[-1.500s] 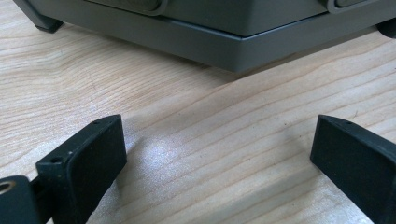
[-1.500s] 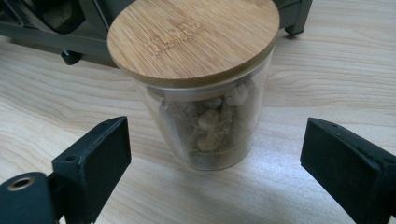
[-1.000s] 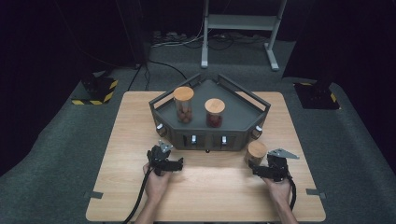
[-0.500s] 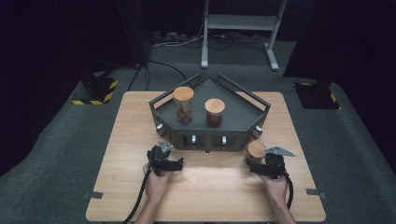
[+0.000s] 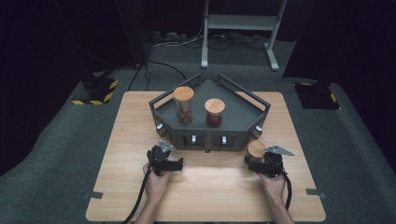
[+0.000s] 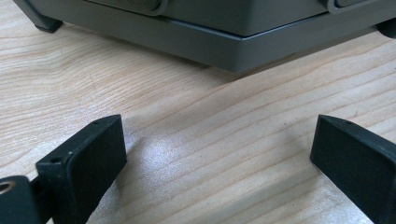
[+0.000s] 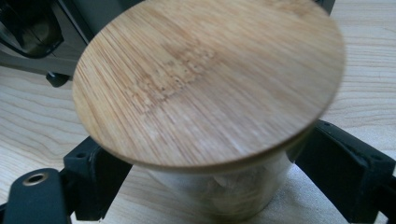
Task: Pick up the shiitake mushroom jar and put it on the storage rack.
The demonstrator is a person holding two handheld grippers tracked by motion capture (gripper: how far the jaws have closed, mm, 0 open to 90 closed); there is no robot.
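A clear glass jar with a round bamboo lid (image 7: 210, 84) stands on the pale wooden table (image 5: 210, 186) just before the grey tray (image 5: 243, 116), flanked by the right gripper (image 5: 258, 165); contact unclear. The left gripper (image 6: 219, 163) gapes empty. Next, probably: grip and lift onto the tray.

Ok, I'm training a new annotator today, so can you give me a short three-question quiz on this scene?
1. True or false: the left gripper holds a jar.
2. How many lidded jars stand on the grey tray?
3. What sits between the right gripper jaws? A) a jar with a wooden lid B) a cable C) nothing

Key:
1. False; its jaws stand open over bare table.
2. Two: the taller jar and the shorter jar.
3. A; whether the jaws already clamp it is unclear.
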